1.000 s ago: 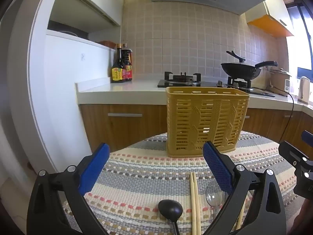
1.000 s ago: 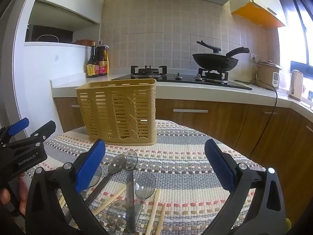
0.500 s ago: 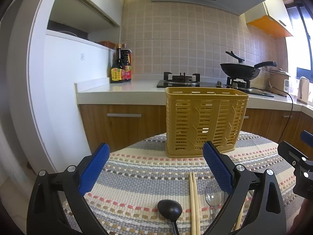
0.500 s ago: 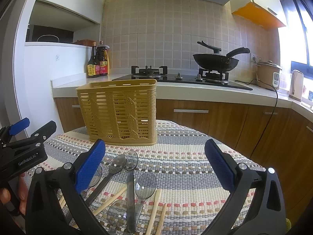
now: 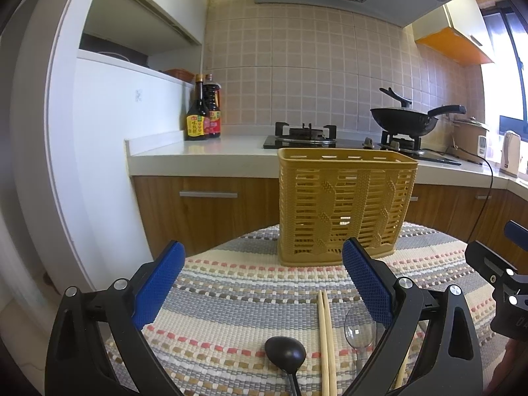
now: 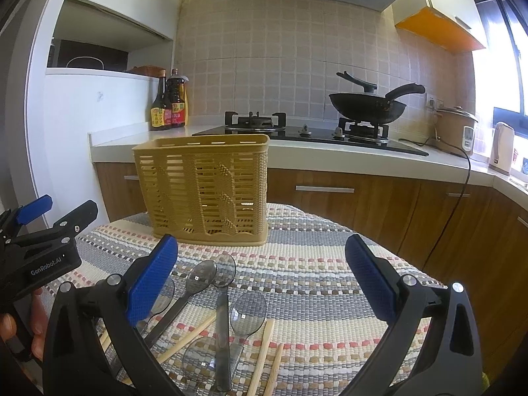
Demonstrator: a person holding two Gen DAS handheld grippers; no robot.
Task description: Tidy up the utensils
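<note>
A yellow slotted utensil basket (image 5: 343,208) stands upright on the striped woven mat (image 5: 237,283); it also shows in the right wrist view (image 6: 204,188). My left gripper (image 5: 260,280) is open and empty, hovering above a black spoon (image 5: 285,354), a pair of wooden chopsticks (image 5: 325,340) and a clear spoon (image 5: 359,328). My right gripper (image 6: 260,279) is open and empty above several clear spoons (image 6: 246,312) and loose chopsticks (image 6: 264,349). The left gripper shows at the left edge of the right wrist view (image 6: 43,241).
Behind the table runs a kitchen counter (image 5: 204,151) with sauce bottles (image 5: 201,115), a gas stove (image 5: 303,132), a black wok (image 5: 406,122), a rice cooker (image 6: 455,128) and a kettle (image 6: 501,147). Wooden cabinets (image 6: 363,198) stand below. A white wall (image 5: 99,165) is left.
Both grippers have stayed open and nearly still; the views shift only slightly. The utensils have not moved.
</note>
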